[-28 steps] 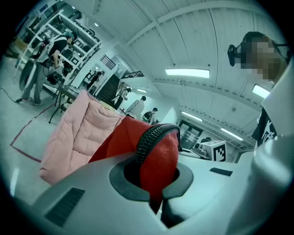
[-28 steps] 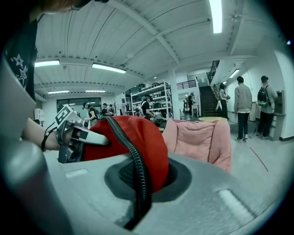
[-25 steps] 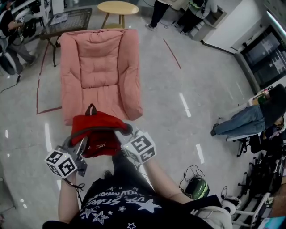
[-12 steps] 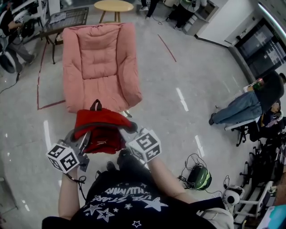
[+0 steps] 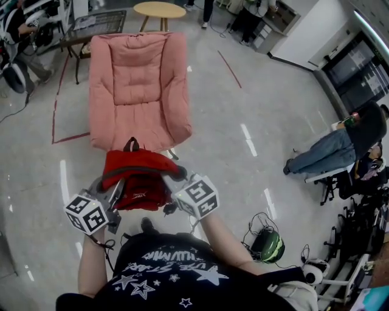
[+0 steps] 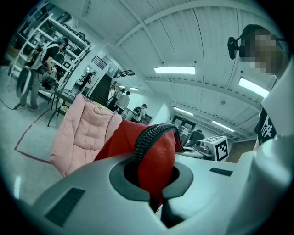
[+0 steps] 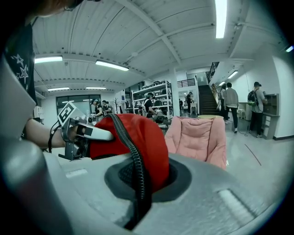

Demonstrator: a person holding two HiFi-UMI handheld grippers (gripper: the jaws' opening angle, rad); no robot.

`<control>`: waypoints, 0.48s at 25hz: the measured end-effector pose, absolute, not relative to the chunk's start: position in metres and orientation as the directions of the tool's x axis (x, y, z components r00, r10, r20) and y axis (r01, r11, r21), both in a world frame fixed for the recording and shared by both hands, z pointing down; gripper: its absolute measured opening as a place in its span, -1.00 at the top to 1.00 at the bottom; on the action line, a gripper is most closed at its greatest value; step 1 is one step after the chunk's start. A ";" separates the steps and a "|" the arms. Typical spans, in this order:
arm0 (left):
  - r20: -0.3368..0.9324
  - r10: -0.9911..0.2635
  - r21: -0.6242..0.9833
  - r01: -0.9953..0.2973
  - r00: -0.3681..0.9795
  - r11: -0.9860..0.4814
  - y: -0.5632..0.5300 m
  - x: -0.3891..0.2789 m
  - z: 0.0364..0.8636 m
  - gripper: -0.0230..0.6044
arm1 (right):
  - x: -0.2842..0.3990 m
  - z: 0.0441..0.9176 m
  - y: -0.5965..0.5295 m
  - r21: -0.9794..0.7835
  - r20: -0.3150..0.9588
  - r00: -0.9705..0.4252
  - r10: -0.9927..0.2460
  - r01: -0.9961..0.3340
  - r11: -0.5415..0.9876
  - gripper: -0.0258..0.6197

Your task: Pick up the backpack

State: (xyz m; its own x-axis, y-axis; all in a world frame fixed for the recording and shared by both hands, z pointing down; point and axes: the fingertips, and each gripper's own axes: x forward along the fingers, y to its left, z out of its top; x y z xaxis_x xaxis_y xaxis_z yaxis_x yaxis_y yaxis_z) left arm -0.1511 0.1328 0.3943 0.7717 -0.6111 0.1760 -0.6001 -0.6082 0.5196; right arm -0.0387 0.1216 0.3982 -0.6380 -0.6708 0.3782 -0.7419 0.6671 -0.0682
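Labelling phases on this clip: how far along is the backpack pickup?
Done: the left gripper and right gripper are both shut on the red backpack. It hangs between them, off the floor, in front of the pink chair. In hand: holding it up with both. Left: nothing of the pickup itself that I can see; no put-down spot shows.

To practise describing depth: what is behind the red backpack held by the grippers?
A pink armchair stands behind the backpack, with a round wooden table further back. The backpack covers part of the armchair's front edge, so what lies right there cannot be seen.
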 end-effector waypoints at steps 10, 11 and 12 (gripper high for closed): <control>0.186 -0.670 0.478 -0.661 0.719 -0.578 0.173 -0.119 0.380 0.90 | -0.009 0.383 0.158 -0.064 0.338 -0.693 -0.636 -0.692 0.719 0.87; 0.188 -0.674 0.475 -0.666 0.715 -0.575 0.179 -0.117 0.379 0.90 | -0.007 0.381 0.163 -0.060 0.336 -0.697 -0.634 -0.687 0.724 0.87; 0.189 -0.677 0.474 -0.670 0.711 -0.572 0.184 -0.114 0.378 0.90 | -0.005 0.380 0.167 -0.057 0.335 -0.700 -0.631 -0.684 0.728 0.87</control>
